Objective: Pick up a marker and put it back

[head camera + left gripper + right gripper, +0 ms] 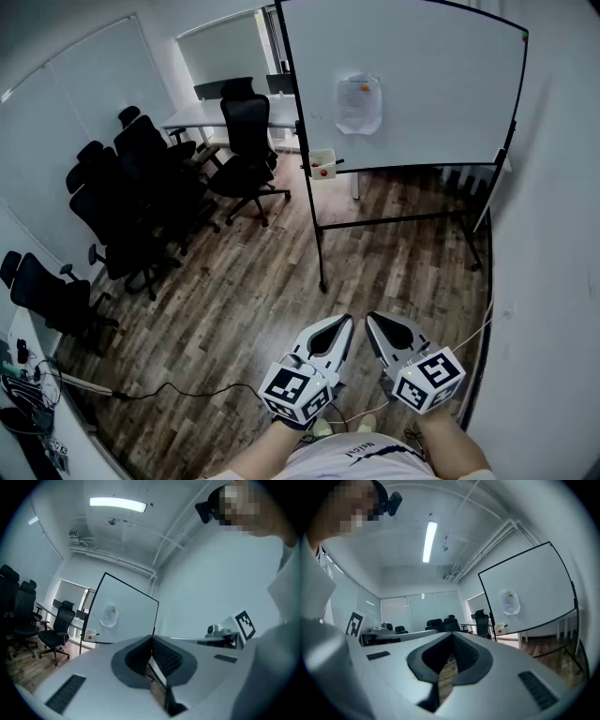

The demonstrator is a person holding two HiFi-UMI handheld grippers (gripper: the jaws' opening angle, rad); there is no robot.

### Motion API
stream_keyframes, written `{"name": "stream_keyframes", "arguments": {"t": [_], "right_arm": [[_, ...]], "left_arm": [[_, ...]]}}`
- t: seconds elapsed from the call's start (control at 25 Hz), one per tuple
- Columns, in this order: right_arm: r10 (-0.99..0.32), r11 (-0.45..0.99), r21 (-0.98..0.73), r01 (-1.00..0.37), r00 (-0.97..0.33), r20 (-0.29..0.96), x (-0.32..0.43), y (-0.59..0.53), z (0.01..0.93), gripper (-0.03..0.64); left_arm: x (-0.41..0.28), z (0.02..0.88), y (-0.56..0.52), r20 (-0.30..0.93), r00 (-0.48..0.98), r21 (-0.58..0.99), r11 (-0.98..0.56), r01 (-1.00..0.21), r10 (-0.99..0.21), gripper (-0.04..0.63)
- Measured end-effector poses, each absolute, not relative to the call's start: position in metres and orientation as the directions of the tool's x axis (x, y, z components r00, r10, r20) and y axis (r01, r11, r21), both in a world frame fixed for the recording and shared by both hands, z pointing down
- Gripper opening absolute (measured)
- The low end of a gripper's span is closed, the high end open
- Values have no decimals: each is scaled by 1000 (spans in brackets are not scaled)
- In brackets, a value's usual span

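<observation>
the left gripper [347,322] and the right gripper [368,320] were held low and side by side in front of the person, each with its jaws pressed together on nothing, i think because the reach was not yet begun. the marker itself i could not make out (too small), but probably it sat in the small white holder [322,164] on the frame of the whiteboard [403,84], well apart from both.

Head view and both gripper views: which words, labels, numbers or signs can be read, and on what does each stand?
No text can be read in any view.
Sheet of paper on the whiteboard: print too small to read.
Print on the person's shirt: blurred, unreadable.
Cubes with square markers: patterns only, no letters.
</observation>
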State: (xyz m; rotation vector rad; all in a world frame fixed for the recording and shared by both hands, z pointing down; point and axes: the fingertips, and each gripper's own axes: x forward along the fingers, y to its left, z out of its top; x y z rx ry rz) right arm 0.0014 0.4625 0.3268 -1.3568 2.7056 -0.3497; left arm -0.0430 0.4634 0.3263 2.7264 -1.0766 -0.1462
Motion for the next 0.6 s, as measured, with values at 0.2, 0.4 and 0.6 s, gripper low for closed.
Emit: {"name": "stream_keyframes", "arguments": {"t": [0.2, 0.4, 0.6], "right_arm": [[-799, 579, -246, -777, -601, 17, 4, 463, 328, 12], [-791, 586, -266, -765, -611, 15, 7, 464, 330, 12], [-803, 583, -242, -776, -595, -27, 20, 470, 318, 12]], "left_arm": [[-40, 327, 464, -17, 728, 226, -712, -665, -685, 12], [-36, 330, 464, -5, 730, 233, -711, -663, -683, 12], [-39, 326, 467, -1, 718, 228, -699, -678, -696, 12]]}}
